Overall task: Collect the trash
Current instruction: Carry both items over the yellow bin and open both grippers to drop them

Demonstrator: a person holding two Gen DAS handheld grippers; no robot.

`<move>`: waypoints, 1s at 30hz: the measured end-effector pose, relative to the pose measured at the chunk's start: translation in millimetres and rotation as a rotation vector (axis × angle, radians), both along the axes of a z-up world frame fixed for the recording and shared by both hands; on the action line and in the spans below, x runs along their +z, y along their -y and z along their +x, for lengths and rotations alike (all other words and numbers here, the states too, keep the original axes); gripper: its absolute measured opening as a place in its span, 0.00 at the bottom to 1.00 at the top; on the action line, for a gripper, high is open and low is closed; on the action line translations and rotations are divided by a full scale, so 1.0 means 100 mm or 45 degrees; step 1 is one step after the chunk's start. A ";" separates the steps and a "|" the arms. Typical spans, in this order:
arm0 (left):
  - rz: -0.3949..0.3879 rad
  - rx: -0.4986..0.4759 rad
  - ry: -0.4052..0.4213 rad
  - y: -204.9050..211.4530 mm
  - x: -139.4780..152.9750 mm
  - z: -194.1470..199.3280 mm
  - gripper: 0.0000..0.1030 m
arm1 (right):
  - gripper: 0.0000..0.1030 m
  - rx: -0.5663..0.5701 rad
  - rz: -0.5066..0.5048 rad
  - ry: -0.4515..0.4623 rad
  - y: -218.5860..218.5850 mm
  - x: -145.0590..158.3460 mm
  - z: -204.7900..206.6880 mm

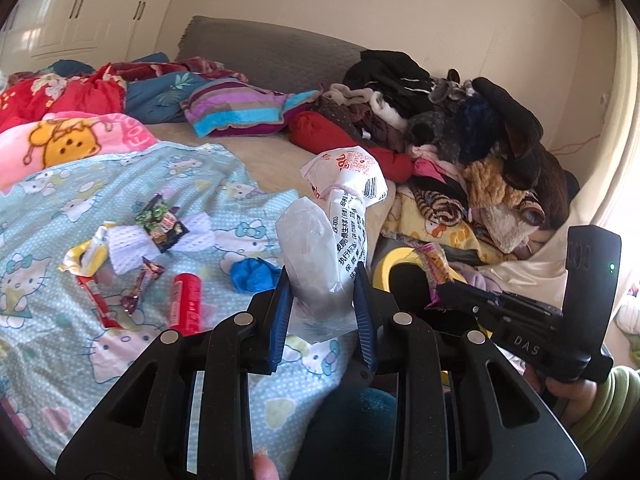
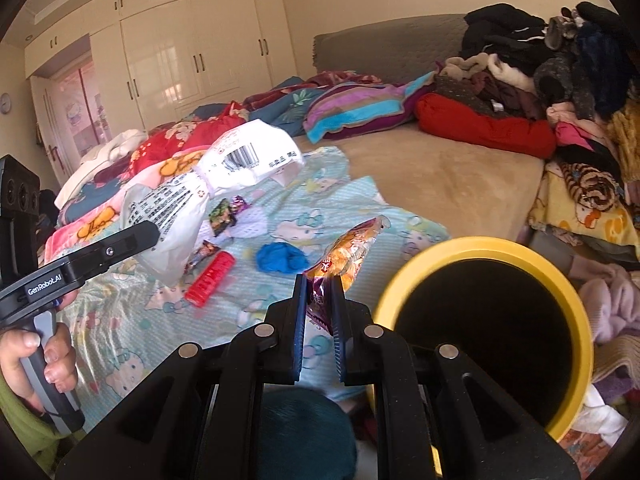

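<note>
We held both catches over the bed [image 2: 440, 184]. The left gripper [image 1: 322, 292] clenched a white bag [image 1: 320, 248]; the right gripper [image 2: 320, 292] pinched a wrapper [image 2: 348, 252] by its end. The bin [image 2: 576, 320] stood at four o'clock in the right view. The thin pinch risked slipping; the bag's free top might have snagged the rim. More litter lay at nine o'clock.

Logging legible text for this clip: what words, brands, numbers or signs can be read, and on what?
"GenRobot.AI": on the left gripper, side of its body.
"DAS": on the right gripper, side of its body.
"FOO": partly seen on the pink blanket.
White bag: barcode and Chinese print, too small to read.
Snack wrapper and red tube: print blurred.
</note>
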State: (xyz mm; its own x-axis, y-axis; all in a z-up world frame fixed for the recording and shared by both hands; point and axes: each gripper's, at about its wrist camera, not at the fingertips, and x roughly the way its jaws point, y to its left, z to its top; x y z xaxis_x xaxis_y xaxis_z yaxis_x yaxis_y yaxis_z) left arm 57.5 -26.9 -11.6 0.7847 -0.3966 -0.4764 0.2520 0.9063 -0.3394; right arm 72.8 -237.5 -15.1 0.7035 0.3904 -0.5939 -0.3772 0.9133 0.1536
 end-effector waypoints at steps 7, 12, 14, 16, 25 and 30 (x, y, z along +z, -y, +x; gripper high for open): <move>0.034 -0.057 0.000 0.22 0.00 0.03 0.22 | 0.12 -0.047 0.010 0.003 0.27 0.03 0.00; 0.063 -0.095 -0.014 0.38 -0.05 0.07 0.22 | 0.12 -0.072 0.004 0.001 0.43 0.02 0.00; 0.071 -0.110 -0.021 0.44 -0.06 0.08 0.22 | 0.12 -0.081 0.002 -0.002 0.48 0.00 0.01; 0.079 -0.124 -0.029 0.52 -0.07 0.10 0.22 | 0.12 -0.093 0.000 -0.006 0.53 -0.02 0.02; 0.154 -0.192 -0.045 0.88 -0.13 0.20 0.22 | 0.12 -0.153 0.002 -0.052 0.80 -0.15 0.06; 0.174 -0.226 -0.051 1.10 -0.14 0.30 0.22 | 0.12 -0.190 0.004 -0.066 0.93 -0.21 0.08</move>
State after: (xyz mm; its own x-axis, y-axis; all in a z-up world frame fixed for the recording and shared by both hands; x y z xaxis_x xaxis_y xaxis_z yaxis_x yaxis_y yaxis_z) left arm 87.8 -136.9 -25.3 0.6877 -0.4559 -0.5649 0.4000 0.8874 -0.2292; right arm 80.8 -330.0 -35.9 0.7224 0.2857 -0.6297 -0.2287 0.9581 0.1723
